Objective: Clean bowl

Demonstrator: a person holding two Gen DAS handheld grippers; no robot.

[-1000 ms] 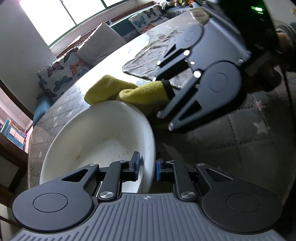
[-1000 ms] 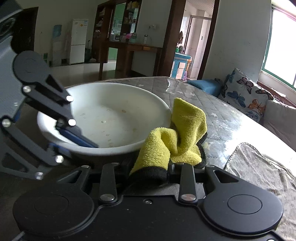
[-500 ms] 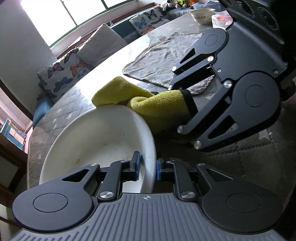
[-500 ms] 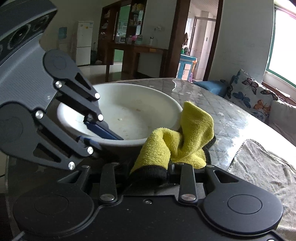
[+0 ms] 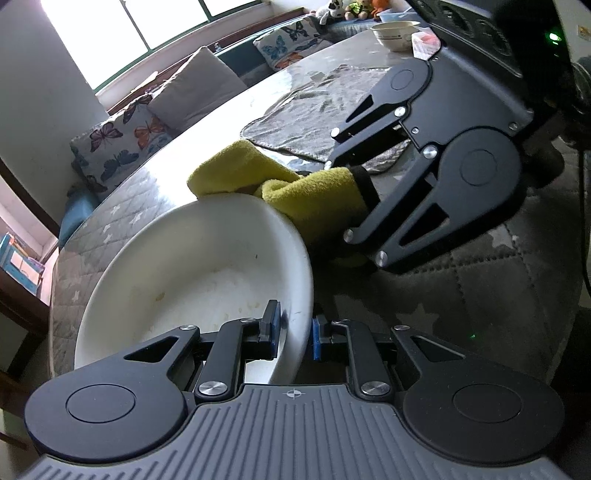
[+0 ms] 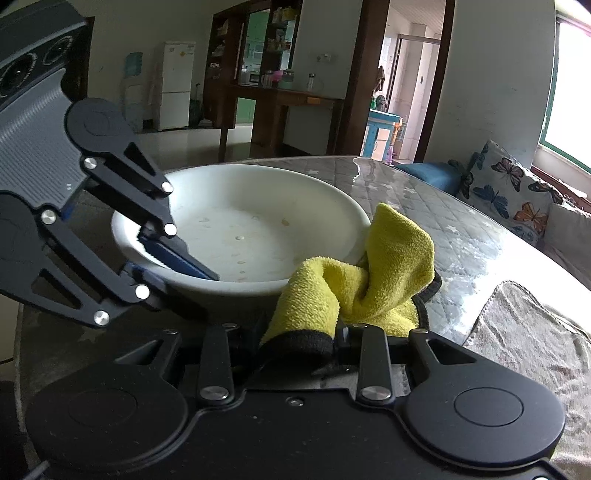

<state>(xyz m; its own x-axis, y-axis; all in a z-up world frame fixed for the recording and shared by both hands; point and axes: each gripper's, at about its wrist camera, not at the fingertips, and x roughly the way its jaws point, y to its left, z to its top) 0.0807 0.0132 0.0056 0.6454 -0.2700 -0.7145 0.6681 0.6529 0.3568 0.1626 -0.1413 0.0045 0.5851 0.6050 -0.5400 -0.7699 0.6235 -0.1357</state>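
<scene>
**Bowl clamped at the rim, cloth gripped beside it**

We see the white bowl [image 5: 192, 266] resting on the quilted grey table cover [image 5: 498, 288], with small food specks and pale residue across its inner floor. The left gripper [image 5: 293, 334] straddles the near rim of the bowl: one blue pad [image 5: 274, 328] lies against the inner wall, the other against the outer wall, so its jaws pinch the rim between them. In the right wrist view, the same gripper [image 6: 173, 258] enters from the left side and its blue pad reaches down inside the bowl [image 6: 240, 229].

The right gripper [image 6: 299, 336] has its jaws pressed onto a yellow cloth [image 6: 365, 280] with a black border. The cloth bunches up ahead of the fingers and touches the outer wall of the bowl on its right-hand side. In the left wrist view, the right gripper [image 5: 347, 199] sits just beyond the bowl rim, and the yellow cloth [image 5: 295, 192] overlaps the far edge of the rim.

A grey towel [image 5: 325, 107] lies flat on the table, beyond the cloth. A second, small bowl [image 5: 393, 35] stands at the far end of the table. Butterfly-print cushions [image 5: 122, 144] line the bench under the window.
</scene>
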